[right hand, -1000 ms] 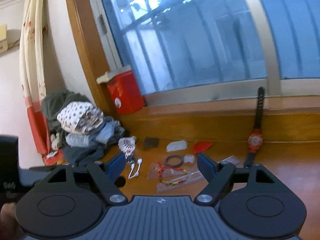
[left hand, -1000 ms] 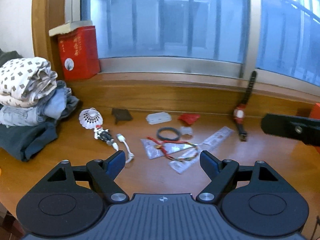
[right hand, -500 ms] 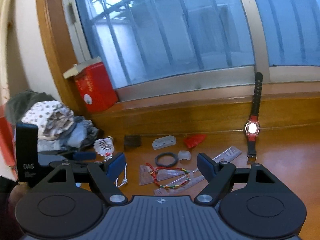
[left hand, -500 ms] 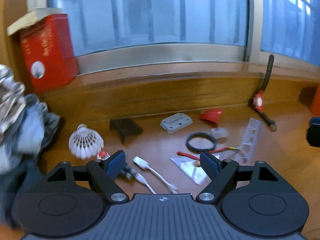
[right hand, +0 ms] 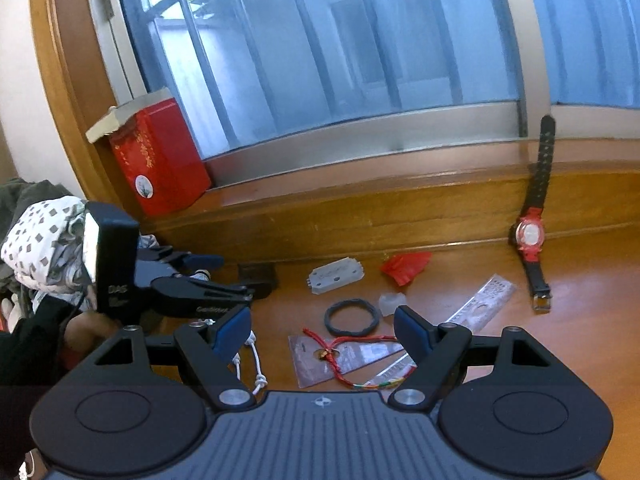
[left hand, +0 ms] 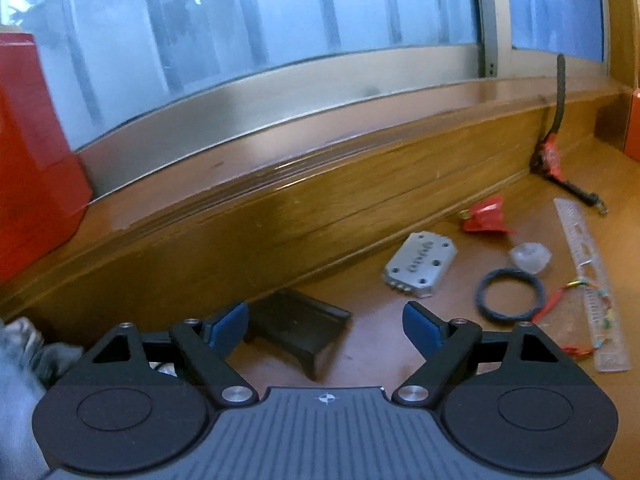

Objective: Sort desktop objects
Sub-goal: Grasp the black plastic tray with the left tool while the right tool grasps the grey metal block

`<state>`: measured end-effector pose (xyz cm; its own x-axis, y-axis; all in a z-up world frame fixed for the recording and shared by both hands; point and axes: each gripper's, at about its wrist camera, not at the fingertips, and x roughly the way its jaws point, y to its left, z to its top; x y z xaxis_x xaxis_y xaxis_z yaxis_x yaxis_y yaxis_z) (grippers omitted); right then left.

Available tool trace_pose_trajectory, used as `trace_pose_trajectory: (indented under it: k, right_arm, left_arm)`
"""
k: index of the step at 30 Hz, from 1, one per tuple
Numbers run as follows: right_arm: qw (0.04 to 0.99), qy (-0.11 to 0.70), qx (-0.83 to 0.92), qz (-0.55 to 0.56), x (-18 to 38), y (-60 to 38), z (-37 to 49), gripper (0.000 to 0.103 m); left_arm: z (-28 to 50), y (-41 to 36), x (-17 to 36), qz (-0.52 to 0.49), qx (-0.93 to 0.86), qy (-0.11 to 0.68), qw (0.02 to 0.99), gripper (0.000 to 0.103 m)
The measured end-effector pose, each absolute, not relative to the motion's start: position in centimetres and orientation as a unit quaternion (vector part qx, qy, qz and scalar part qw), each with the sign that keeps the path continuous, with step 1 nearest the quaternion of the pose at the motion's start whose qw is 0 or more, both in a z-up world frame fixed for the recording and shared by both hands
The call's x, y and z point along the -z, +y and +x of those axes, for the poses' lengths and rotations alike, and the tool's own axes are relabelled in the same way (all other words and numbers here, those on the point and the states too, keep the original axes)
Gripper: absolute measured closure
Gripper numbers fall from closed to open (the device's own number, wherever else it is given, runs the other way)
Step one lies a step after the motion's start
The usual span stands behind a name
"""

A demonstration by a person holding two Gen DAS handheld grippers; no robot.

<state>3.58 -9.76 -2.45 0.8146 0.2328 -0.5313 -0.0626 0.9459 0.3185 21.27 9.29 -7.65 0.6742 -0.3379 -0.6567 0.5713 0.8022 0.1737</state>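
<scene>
Between the blue pads of the left tongs [left hand: 324, 326] lies a small dark open-sided stand [left hand: 298, 330] on the wooden desk [left hand: 372, 344], closer to the left pad than to the right and touched by neither; the jaws have just been opening and stand wide apart, gripping nothing. Just beyond the right pad, toward the wooden sill wall, a grey metal block [left hand: 420, 266] lies flat, and to its right a black rubber ring [left hand: 510, 294] sits beside a small clear lump [left hand: 530, 258]. Farther right a clear ruler [left hand: 588, 276] lies with a red braided cord [left hand: 560, 304] across it, a crumpled red scrap [left hand: 486, 218] rests near the wall, and a red-faced wristwatch [left hand: 552, 152] leans upright against the sill. From the right wrist view, the right tongs [right hand: 322, 330] hang released over the middle of the clutter, jaws wide and empty, with the ring, a clear set square [right hand: 340, 358] and the cord seen between and just past the pads. A white cable [right hand: 256, 360] lies just beside the left pad of these tongs. Off to the left in that view, the left tongs reach toward the dark stand, carried by a hand [right hand: 86, 326] in a dark sleeve. Behind it sit folded clothes [right hand: 40, 240] and a red box [right hand: 160, 160] on the sill.
</scene>
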Motion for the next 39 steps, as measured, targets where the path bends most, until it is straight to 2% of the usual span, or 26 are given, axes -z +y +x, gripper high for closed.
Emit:
trace_pose_trajectory:
  k: [4, 9, 11, 13, 21, 24, 30, 33, 36, 39]
  right_arm:
    - [0.934, 0.314, -0.081, 0.152, 3.5, -8.8, 5.2, 0.023]
    - [0.927, 0.333, -0.08, 0.152, 4.5, -8.0, 6.9, 0.023]
    - [0.926, 0.335, -0.081, 0.151, 4.7, -7.9, 7.3, 0.023]
    - [0.927, 0.335, -0.079, 0.149, 4.8, -7.9, 7.6, 0.023]
    - [0.929, 0.333, -0.076, 0.146, 5.1, -8.4, 8.9, 0.023]
    - [0.932, 0.329, -0.078, 0.129, 5.3, -8.4, 9.8, 0.023]
    - [0.939, 0.316, -0.08, 0.11, 5.0, -8.6, 12.4, 0.023]
    - [0.941, 0.31, -0.082, 0.107, 4.8, -8.6, 13.3, 0.023]
    - [0.94, 0.314, -0.082, 0.106, 5.0, -8.6, 13.6, 0.023]
    - [0.937, 0.321, -0.081, 0.11, 5.4, -8.6, 14.1, 0.023]
  left_arm:
    - [23.9, 10.4, 7.8, 0.173, 0.259, 0.319, 0.895, 0.011]
    - [26.0, 11.0, 9.0, 0.155, 0.283, 0.354, 0.878, 0.011]
    - [26.2, 10.9, 9.6, 0.155, 0.295, 0.368, 0.868, 0.012]
    - [26.0, 10.8, 10.0, 0.156, 0.309, 0.379, 0.858, 0.018]
    - [21.8, 10.3, 9.5, 0.134, 0.367, 0.381, 0.838, 0.019]
    - [21.2, 9.8, 9.0, 0.121, 0.34, 0.374, 0.855, 0.018]
    - [22.2, 9.3, 9.5, 0.03, 0.268, 0.379, 0.885, 0.017]
    - [22.4, 8.8, 9.9, 0.027, 0.255, 0.381, 0.888, 0.018]
    - [22.4, 8.3, 10.4, 0.051, 0.245, 0.371, 0.894, 0.024]
    - [21.6, 8.1, 10.6, 0.09, 0.229, 0.354, 0.902, 0.042]
